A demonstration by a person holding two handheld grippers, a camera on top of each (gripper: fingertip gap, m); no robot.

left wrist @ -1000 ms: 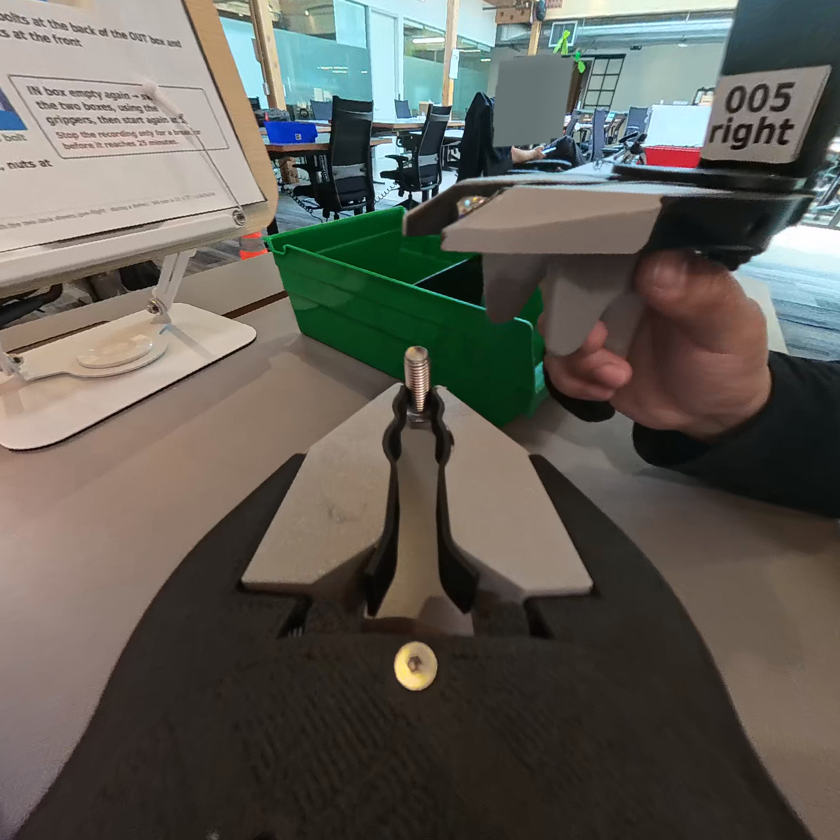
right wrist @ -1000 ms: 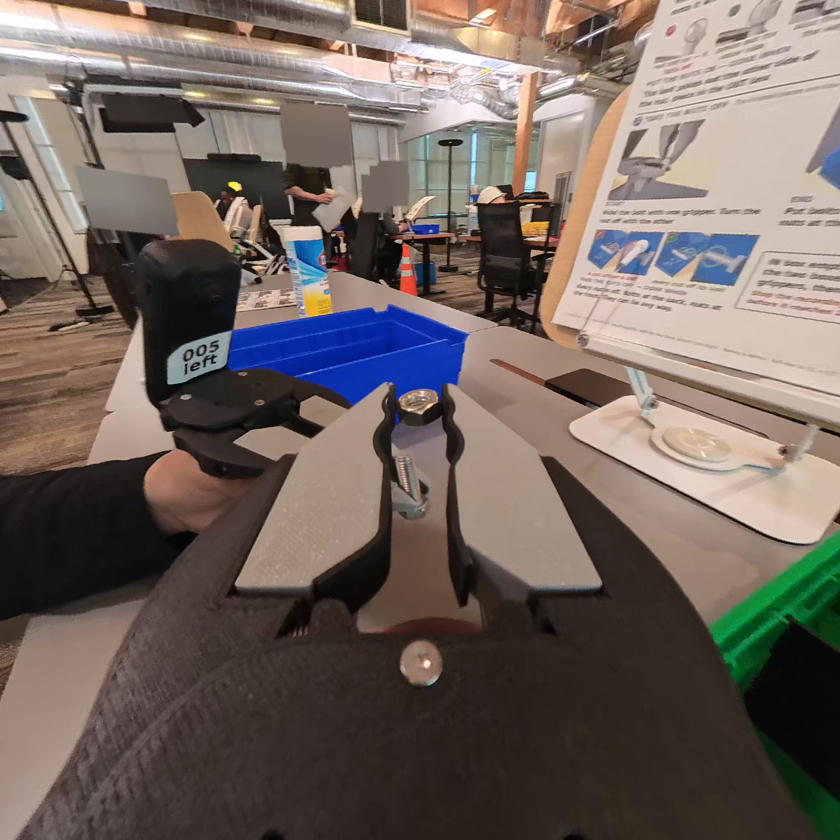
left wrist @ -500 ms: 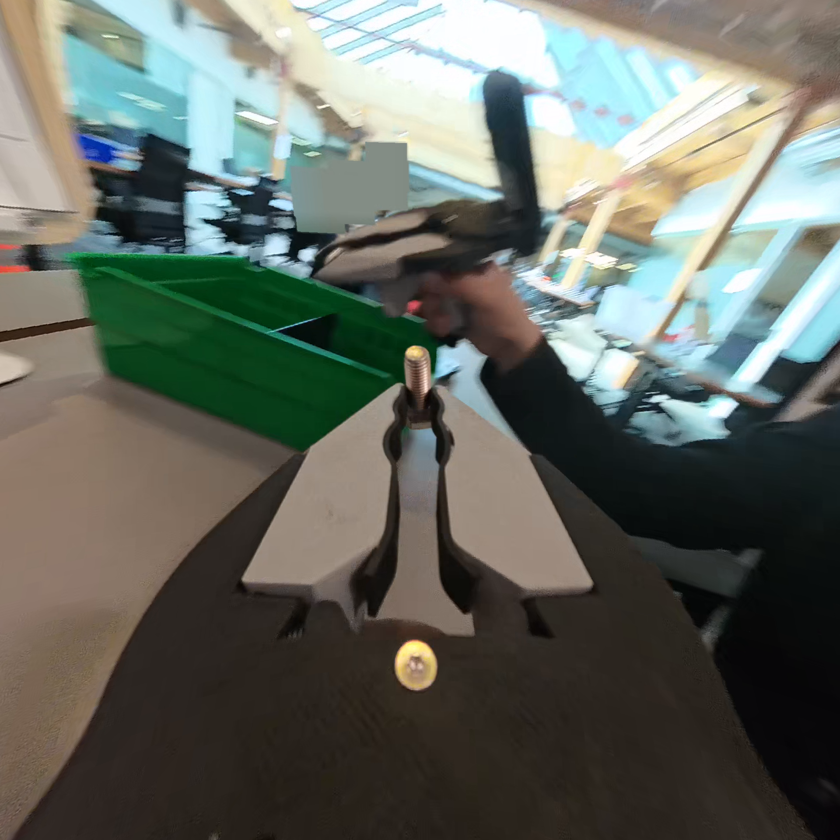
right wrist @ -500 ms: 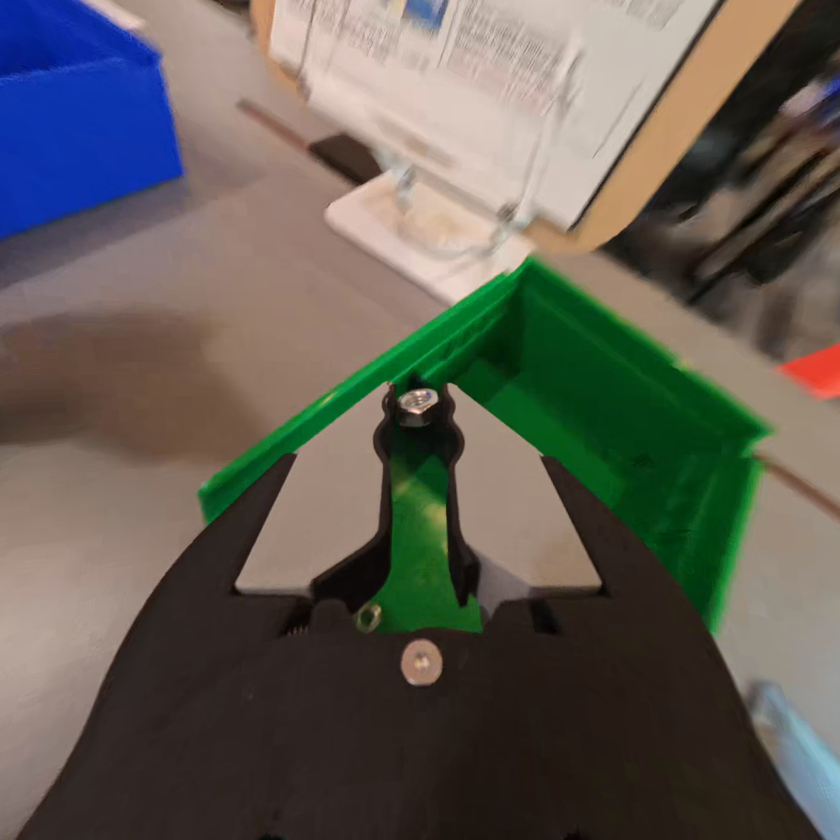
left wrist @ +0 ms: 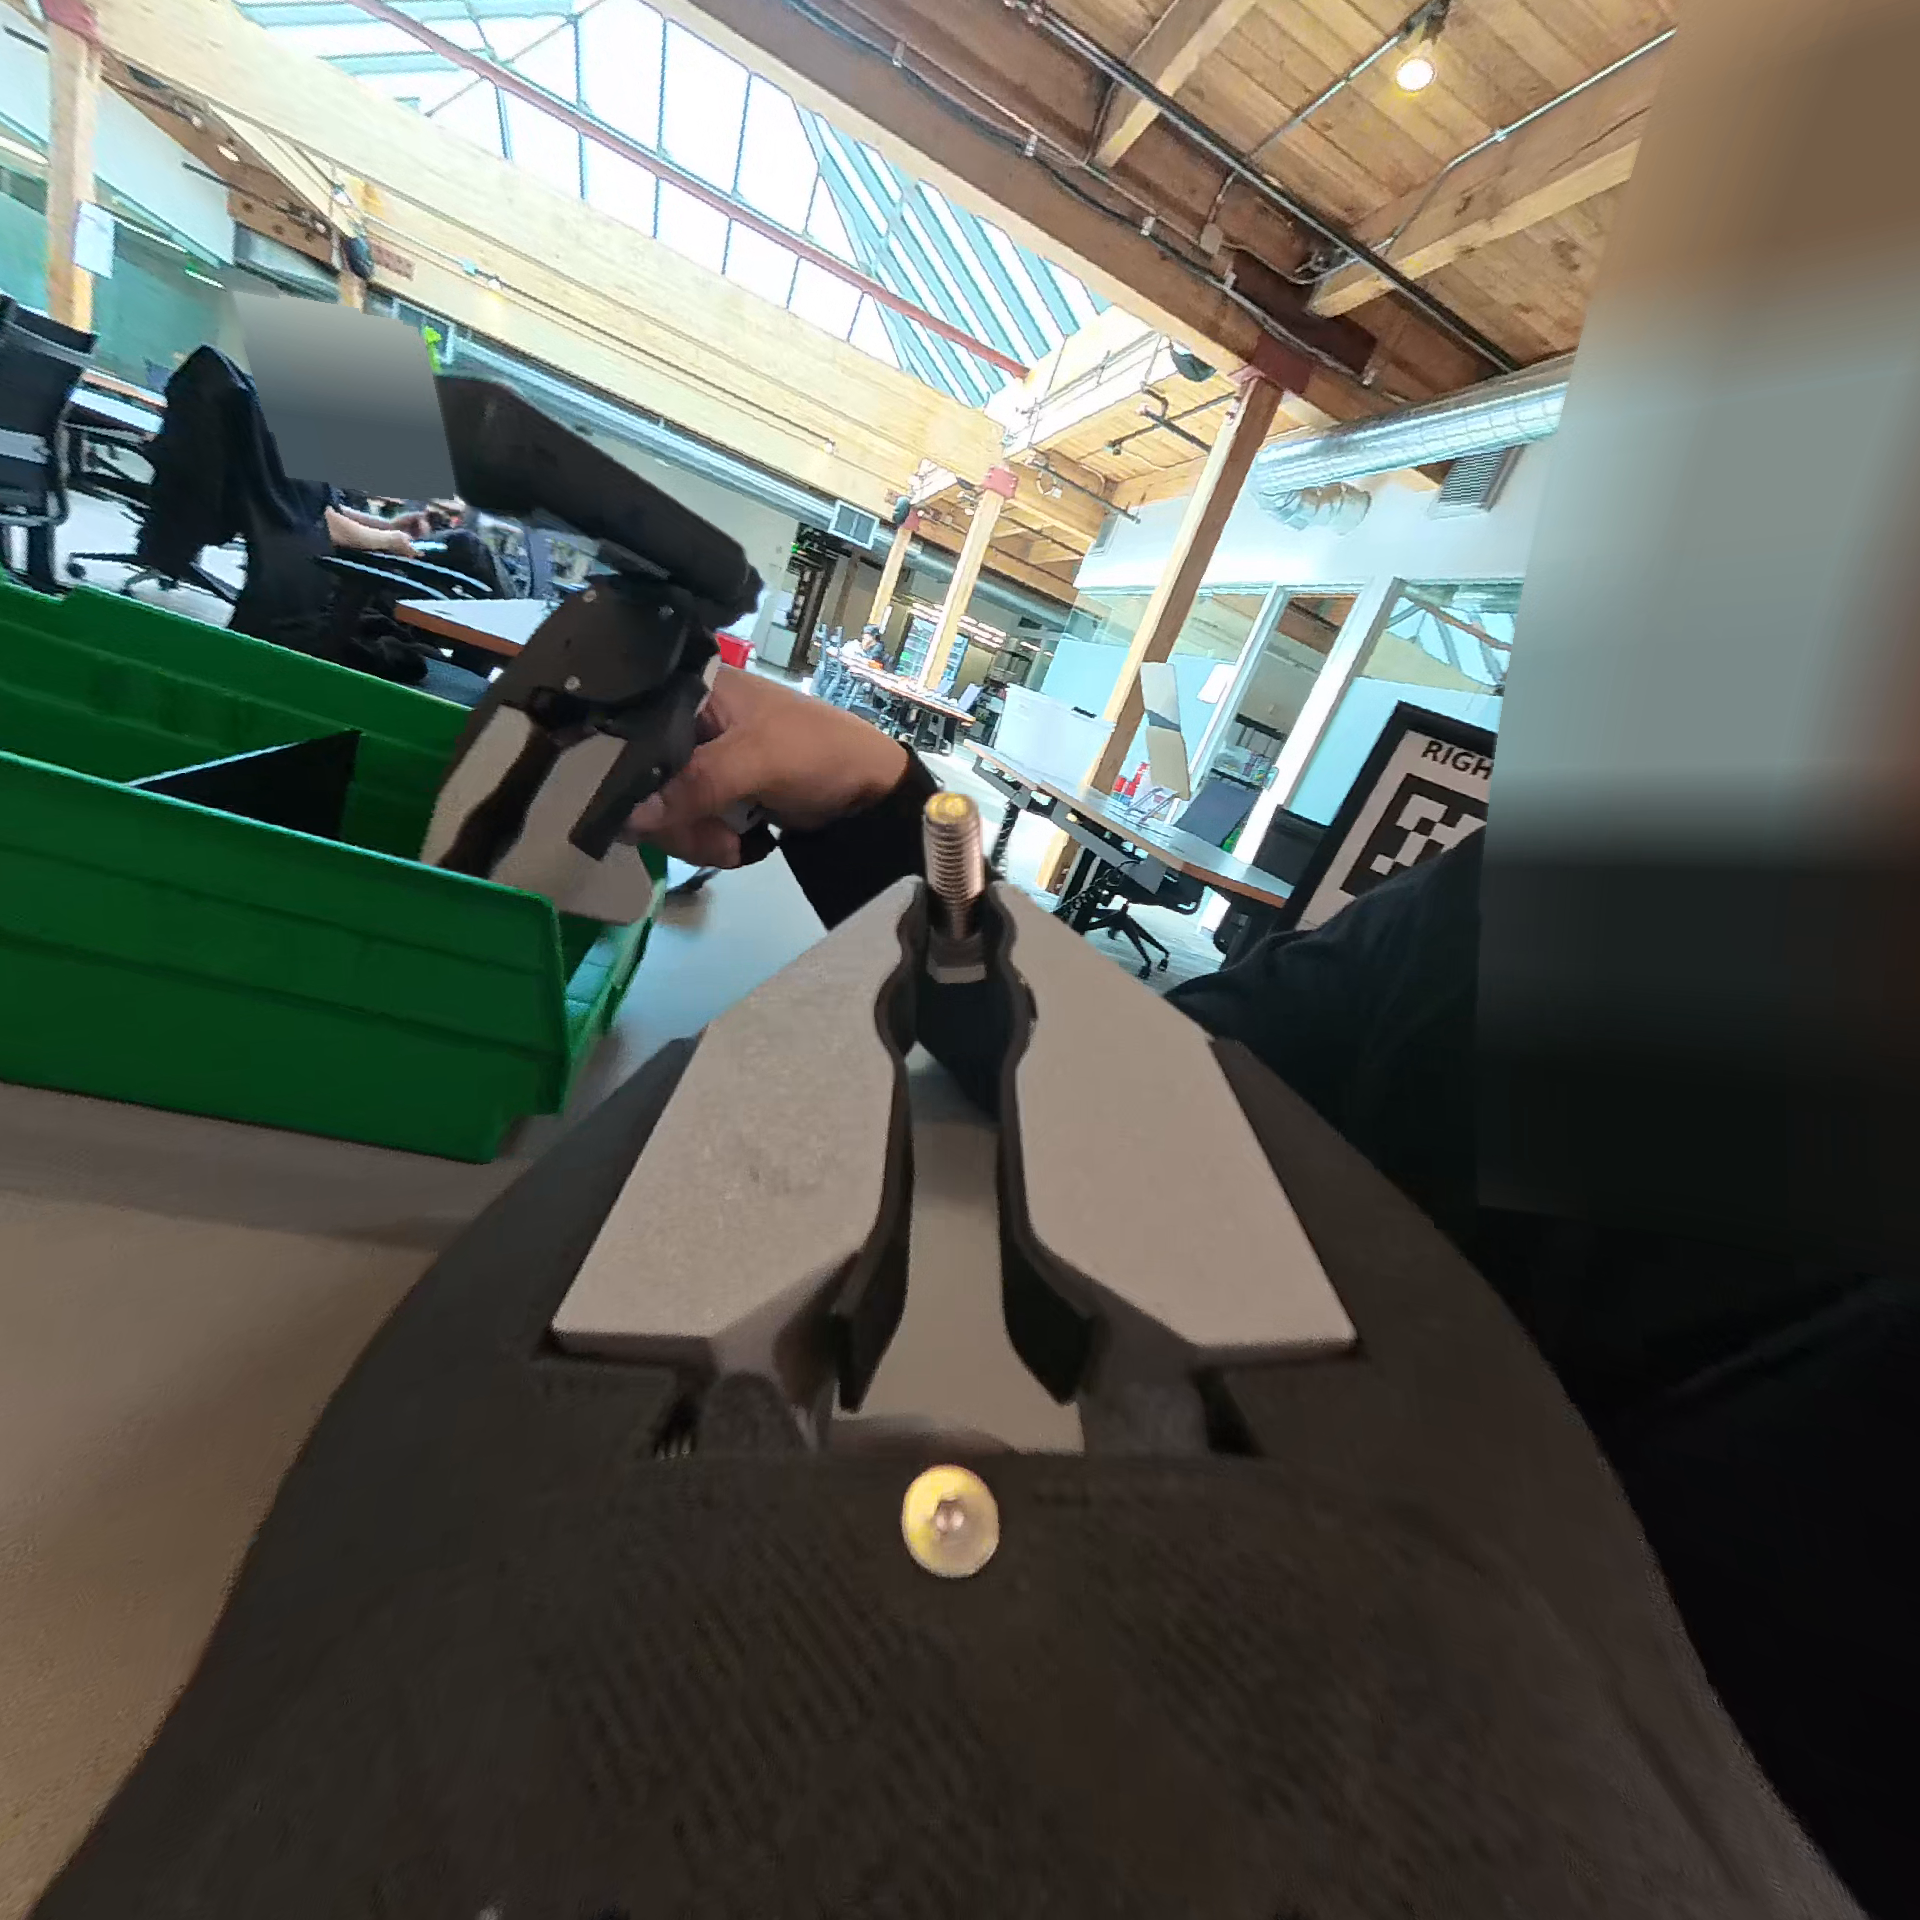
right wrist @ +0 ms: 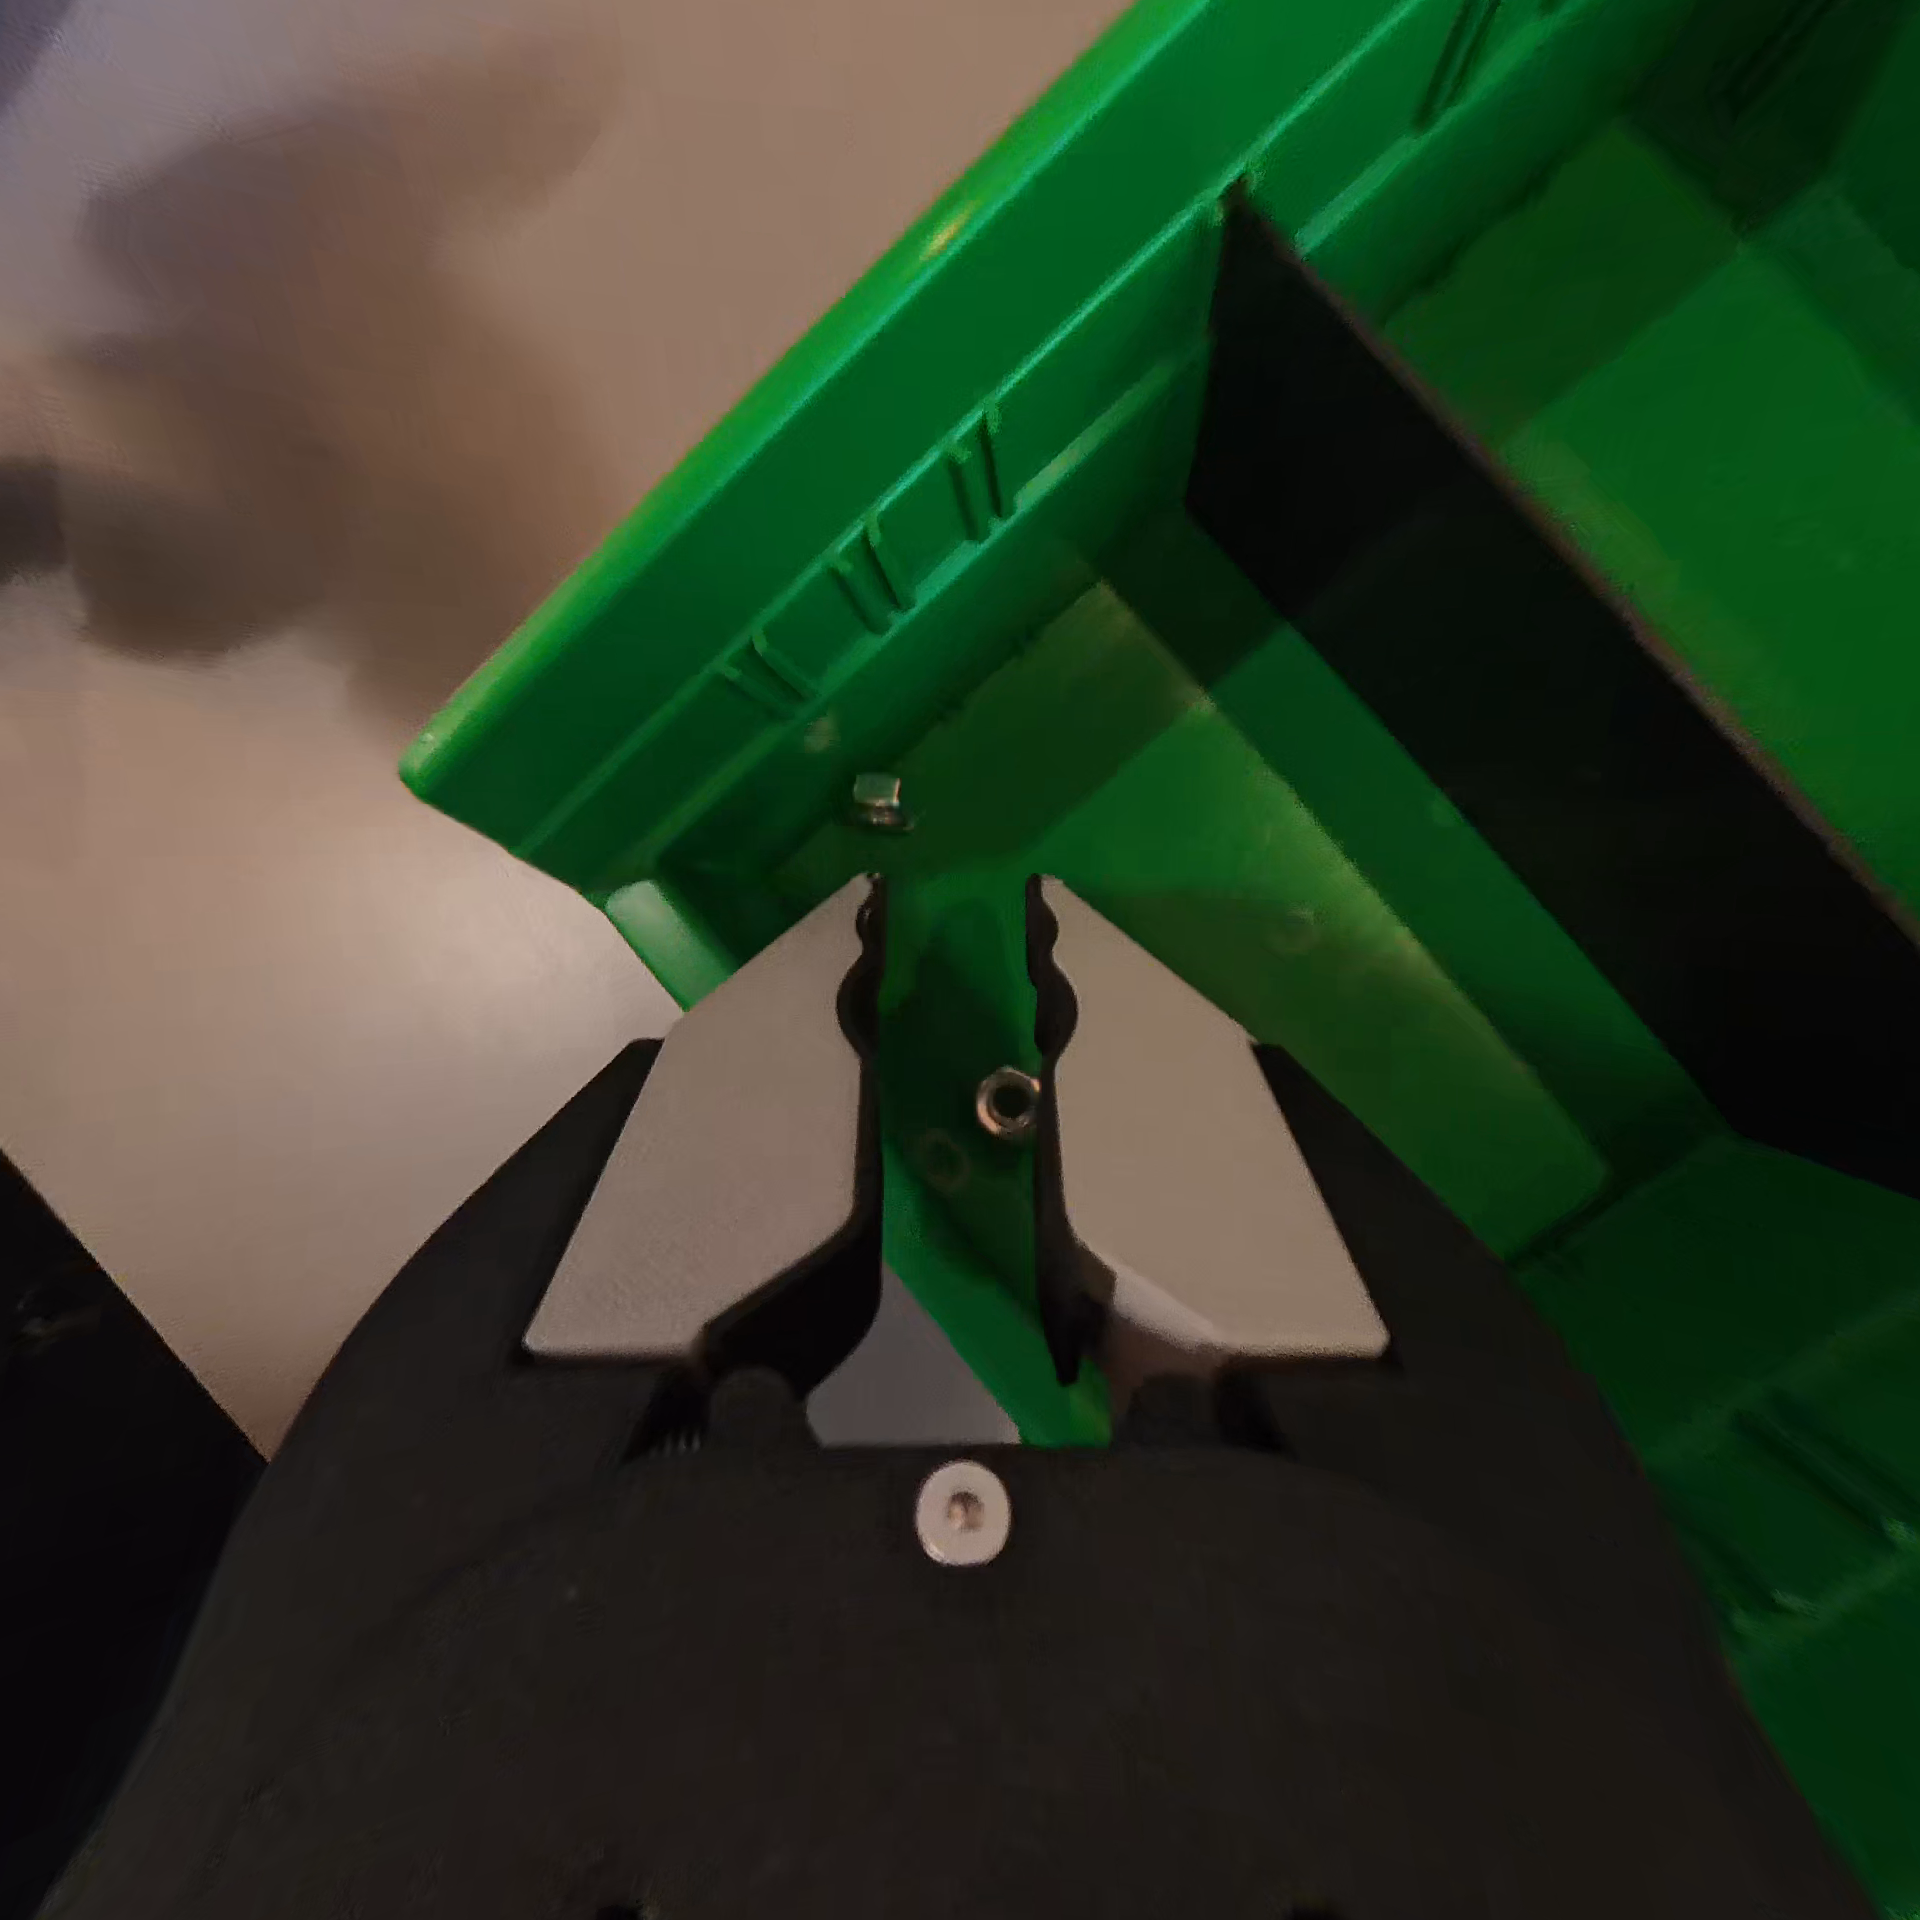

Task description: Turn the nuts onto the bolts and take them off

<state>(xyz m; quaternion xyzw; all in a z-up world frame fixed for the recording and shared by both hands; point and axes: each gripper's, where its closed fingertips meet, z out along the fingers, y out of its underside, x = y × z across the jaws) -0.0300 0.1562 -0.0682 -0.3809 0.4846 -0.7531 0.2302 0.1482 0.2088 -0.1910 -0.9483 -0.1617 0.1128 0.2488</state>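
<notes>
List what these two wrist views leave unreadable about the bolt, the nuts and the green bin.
- Bolt head, left wrist view: buried between the left gripper's shut jaws.
- Nut near the green bin wall, right wrist view: small, motion-blurred.
- Second nut: partly behind the right gripper's finger.
- Compartment past the black divider: cut off by the frame edge.

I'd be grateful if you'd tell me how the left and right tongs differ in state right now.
The left tongs are shut on the bolt, threaded end up; the right tongs are open and hold nothing. The left tongs are held over the table, beside the green bin; the right tongs point down into it, above two loose nuts. Both are hand-held.
</notes>
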